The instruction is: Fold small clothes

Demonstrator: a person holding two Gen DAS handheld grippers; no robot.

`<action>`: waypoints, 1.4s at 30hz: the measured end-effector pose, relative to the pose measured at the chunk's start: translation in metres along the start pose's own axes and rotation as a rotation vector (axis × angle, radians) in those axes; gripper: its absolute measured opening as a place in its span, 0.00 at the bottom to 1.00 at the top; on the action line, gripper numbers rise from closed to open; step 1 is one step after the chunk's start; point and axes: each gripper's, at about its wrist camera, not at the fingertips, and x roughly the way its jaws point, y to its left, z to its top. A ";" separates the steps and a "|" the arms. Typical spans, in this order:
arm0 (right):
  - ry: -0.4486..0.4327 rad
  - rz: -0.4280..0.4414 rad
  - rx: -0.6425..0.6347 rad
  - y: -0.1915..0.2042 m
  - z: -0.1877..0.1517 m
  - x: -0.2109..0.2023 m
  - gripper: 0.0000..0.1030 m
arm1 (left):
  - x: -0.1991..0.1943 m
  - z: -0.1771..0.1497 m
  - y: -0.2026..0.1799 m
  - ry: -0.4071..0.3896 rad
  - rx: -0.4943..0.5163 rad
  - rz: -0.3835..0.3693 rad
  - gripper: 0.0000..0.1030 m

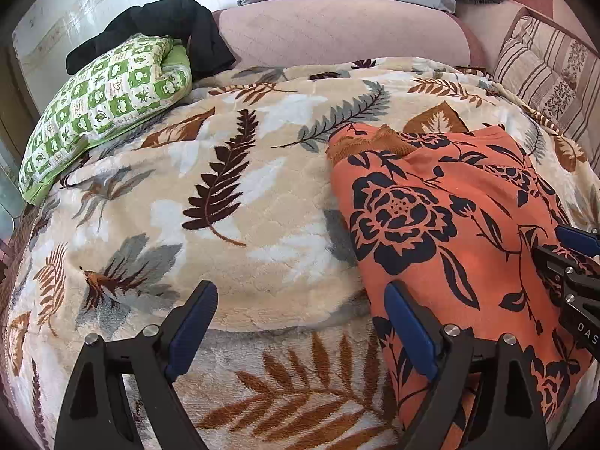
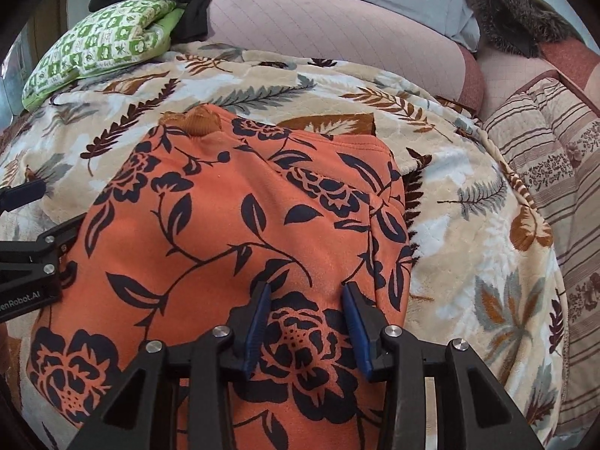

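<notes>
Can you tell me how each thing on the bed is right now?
orange flowered garment: folded, lying flat on the blanket.
leaf blanket: spread over the bed.
green checked pillow: lying at the bed's far corner.
black clothes: crumpled behind the pillow.
left hand-held gripper: open, holding nothing.
right hand-held gripper: half open over the garment.

Orange garment's [image 2: 225, 225] near edge cropped
</notes>
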 end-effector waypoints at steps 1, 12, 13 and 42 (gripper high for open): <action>0.000 0.000 0.000 0.000 0.000 0.000 0.41 | 0.000 0.000 0.000 0.000 0.000 0.000 0.88; -0.006 -0.013 -0.018 0.002 0.000 0.001 0.41 | 0.001 0.000 0.000 0.000 -0.002 0.000 0.88; -0.007 -0.013 -0.019 0.002 0.000 0.001 0.41 | 0.001 0.000 0.000 0.000 -0.002 0.000 0.88; -0.036 -0.040 -0.068 0.007 -0.004 0.003 0.44 | 0.013 0.000 0.003 0.009 -0.024 -0.017 0.88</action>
